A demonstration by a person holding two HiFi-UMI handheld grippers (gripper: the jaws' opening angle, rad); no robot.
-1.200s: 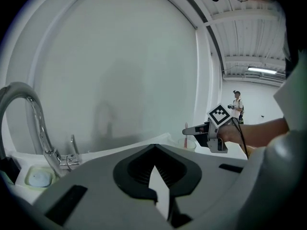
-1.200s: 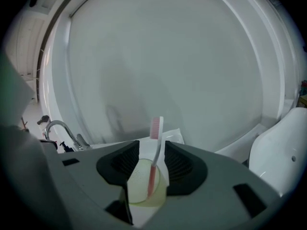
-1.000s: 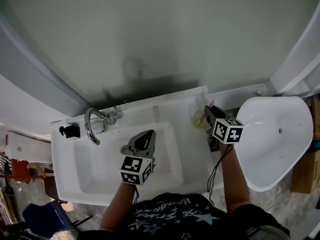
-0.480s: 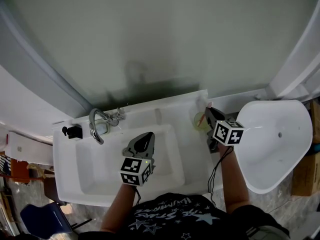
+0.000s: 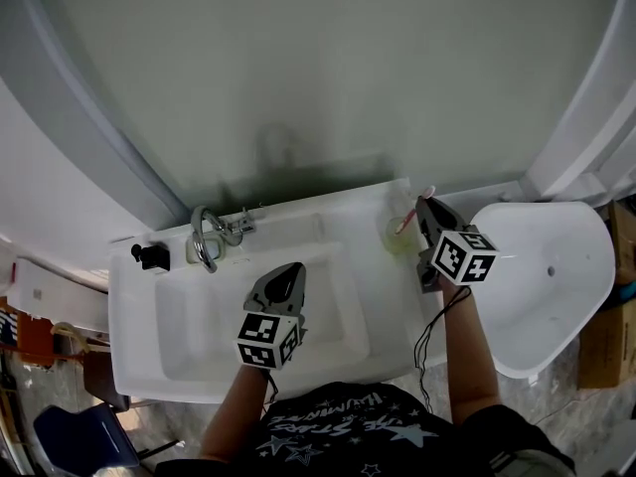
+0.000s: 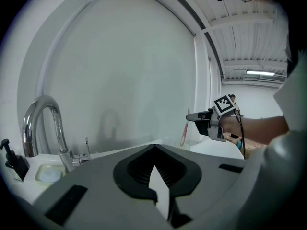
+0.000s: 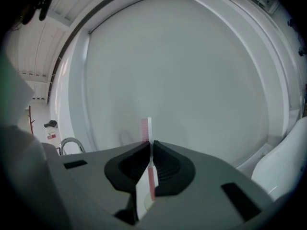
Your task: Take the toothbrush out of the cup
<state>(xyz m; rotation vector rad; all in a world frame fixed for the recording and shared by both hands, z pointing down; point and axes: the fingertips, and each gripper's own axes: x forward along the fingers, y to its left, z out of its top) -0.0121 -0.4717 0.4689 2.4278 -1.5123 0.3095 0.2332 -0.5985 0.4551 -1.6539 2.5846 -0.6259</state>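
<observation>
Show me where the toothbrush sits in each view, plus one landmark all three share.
Head view: toothbrush right of centre, held by the right hand-held gripper.
Left gripper view: toothbrush right of centre, upright, below that gripper's tip.
Right gripper view: toothbrush dead centre, clamped between the jaws, bristles above them.
Shared landmark: the curved faucet, left of the toothbrush in every view.

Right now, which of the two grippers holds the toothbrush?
The right gripper: its jaws pinch the pink toothbrush upright. The left gripper, over the sink basin, is shut on nothing.

left claw (image 6: 154, 147): closed, empty | right claw (image 7: 150, 145): pinching toothbrush (image 7: 145, 127) (bristles up)
</observation>
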